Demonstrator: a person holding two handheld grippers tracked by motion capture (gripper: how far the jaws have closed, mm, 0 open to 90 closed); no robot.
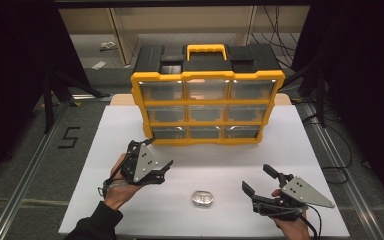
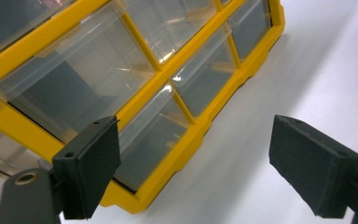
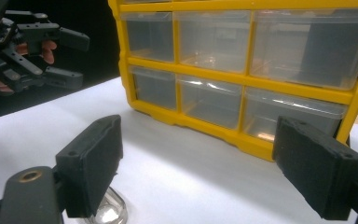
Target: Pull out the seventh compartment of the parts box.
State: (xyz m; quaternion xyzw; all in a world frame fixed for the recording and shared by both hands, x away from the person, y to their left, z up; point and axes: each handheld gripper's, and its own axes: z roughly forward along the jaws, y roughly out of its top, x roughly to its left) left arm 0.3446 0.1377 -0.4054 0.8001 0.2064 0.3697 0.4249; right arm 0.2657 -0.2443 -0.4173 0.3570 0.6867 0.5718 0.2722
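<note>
A yellow and black organizer (image 1: 207, 100) with three rows of clear drawers stands upright at the back of the white table (image 1: 230, 165). A small shiny silver object (image 1: 202, 198) lies on the table near the front, between the two hands. My left gripper (image 1: 160, 152) hovers open and empty just left of the organizer's lower left corner (image 2: 135, 200). My right gripper (image 1: 256, 177) is open and empty to the right of the silver object (image 3: 107, 210), which peeks out beside its left jaw. The organizer's drawers (image 3: 242, 79) face the right gripper.
The table's surroundings are dark, with metal rails along both sides and a "5" marked at the left (image 1: 70, 137). Cables run along the floor at the right. The other hand's gripper (image 3: 70, 58) appears far off in the right gripper view.
</note>
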